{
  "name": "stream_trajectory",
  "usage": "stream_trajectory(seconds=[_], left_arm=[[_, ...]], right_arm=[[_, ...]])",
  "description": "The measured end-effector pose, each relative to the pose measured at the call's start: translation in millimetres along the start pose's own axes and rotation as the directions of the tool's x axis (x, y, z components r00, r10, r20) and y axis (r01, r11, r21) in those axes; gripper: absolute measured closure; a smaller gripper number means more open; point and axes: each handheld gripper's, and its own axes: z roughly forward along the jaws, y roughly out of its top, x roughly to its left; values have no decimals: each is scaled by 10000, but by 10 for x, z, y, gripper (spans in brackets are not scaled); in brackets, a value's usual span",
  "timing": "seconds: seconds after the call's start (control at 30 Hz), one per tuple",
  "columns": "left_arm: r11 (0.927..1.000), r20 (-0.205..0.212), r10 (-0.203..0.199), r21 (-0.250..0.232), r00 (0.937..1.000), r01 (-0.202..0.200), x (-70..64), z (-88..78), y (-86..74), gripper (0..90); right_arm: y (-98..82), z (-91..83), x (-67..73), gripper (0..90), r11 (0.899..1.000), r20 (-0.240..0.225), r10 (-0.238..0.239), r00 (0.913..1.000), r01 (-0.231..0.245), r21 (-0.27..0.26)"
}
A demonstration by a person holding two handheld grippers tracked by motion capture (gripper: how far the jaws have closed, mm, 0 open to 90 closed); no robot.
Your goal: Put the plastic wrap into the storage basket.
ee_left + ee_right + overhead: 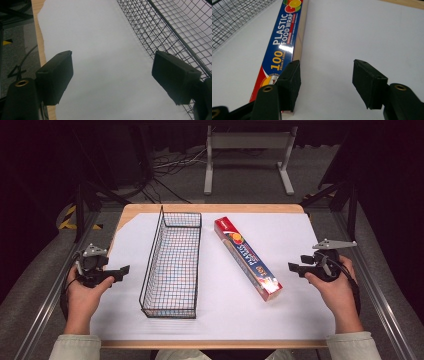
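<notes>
Left gripper point(125, 269) sits at the left edge of the white sheet point(300, 235), held in my left hand point(85, 292), pointing toward the wire basket point(172, 265). From its own camera I see the two black jaws standing well apart with only bare white sheet point(105, 50) between them; I record it as released and holding nothing. The basket's mesh wall point(175, 27) runs just beside the jaw at the right of that view; I cannot tell whether they touch.

Right gripper point(292, 267) is at the right side of the sheet, held in my right hand point(335, 287), pointing toward the plastic food wrap box point(247, 257). In the right gripper view its jaws also stand apart with bare sheet point(362, 30) between them. The box point(284, 40) lies beside the jaw at the left of that view, outside the gap and not clamped. I record this gripper as released too.

Plastic food wrap box: lying flat on the sheet, at a slant, between the basket and the right gripper, apart from the basket. Its near end points toward the right gripper.

Wire basket: long, black, standing upright on the sheet left of centre, with nothing visible inside it.

Wooden table point(210, 208) edge shows beyond the sheet's far side.
</notes>
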Motion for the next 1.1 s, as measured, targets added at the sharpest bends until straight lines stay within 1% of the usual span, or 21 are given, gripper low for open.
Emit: stream_trajectory(seconds=[0.03, 0.17, 0.23, 0.27, 0.3, 0.33, 0.4, 0.47, 0.5, 0.53, 0.6, 0.63, 0.73, 0.77, 0.83, 0.87, 0.97, 1.1], left_arm=[[9999, 66, -150, -80, 9999, 150, 2, -17, 1, 178], [9999, 60, -43, -104, 10000, 43, -20, -26, 5, 171], [10000, -68, 21, -72, 10000, -21, -45, -40, 15, 161], [9999, -54, 40, -129, 10000, -40, -55, -43, 18, 157], [9999, 115, 39, -157, 9999, -37, -66, -51, 24, 154], [9999, 188, 45, -166, 9998, -42, -68, -54, 28, 148], [9998, 178, 25, -191, 9998, -22, -72, -58, 29, 148], [9998, 267, -71, -187, 9996, 76, -78, -68, 27, 146], [9998, 267, -71, -187, 9996, 76, -78, -68, 27, 145], [9998, 250, -44, -191, 9997, 49, -81, -73, 28, 145], [9998, 268, -30, -182, 9996, 35, -85, -73, 29, 144], [9999, 243, 13, -138, 9997, -10, -89, -73, 31, 144], [9996, -262, 271, -12, 9993, -271, -125, -56, 33, 139], [9993, -294, 346, 113, 9990, -343, -142, -47, 33, 137], [9986, -312, 504, 151, 9982, -499, -161, -32, 36, 132], [9984, -378, 546, 168, 9978, -540, -168, -30, 36, 131], [9987, -348, 500, 126, 9981, -495, -162, -38, 38, 131], [9987, -323, 485, 168, 9983, -480, -160, -39, 31, 131]], right_arm=[[40, -6, 29, 402, 10000, -22, 15, 10000, -15, -27], [105, -12, 67, 400, 9999, -9, -112, 9999, 112, 12], [146, -11, 85, 391, 9999, 0, -146, 9999, 146, 90], [171, -7, 103, 391, 9998, -70, -151, 9999, 151, 108], [193, -3, 119, 390, 9998, -128, -167, 9998, 169, 146], [235, 8, 149, 382, 9994, -193, -271, 9994, 275, 221], [262, 12, 171, 375, 9990, -224, -331, 9992, 338, 281], [345, 34, 233, 355, 9983, -412, -478, 9980, 491, 318], [372, 43, 258, 350, 9983, -493, -475, 9977, 491, 311], [398, 54, 279, 346, 9978, -495, -571, 9971, 586, 300], [416, 63, 298, 342, 9975, -496, -613, 9969, 629, 314], [449, 84, 334, 328, 9970, -503, -688, 9964, 705, 332], [502, 140, 406, 325, 9960, -658, -825, 9944, 845, 278], [515, 158, 424, 320, 9961, -746, -818, 9939, 841, 273], [537, 200, 452, 309, 9963, -894, -803, 9928, 826, 226], [551, 222, 471, 308, 9970, -982, -707, 9926, 736, 259], [586, 265, 522, 300, 9970, -1038, -669, 9923, 705, 322], [639, 326, 588, 299, 9950, -1042, -801, 9913, 858, 518]])
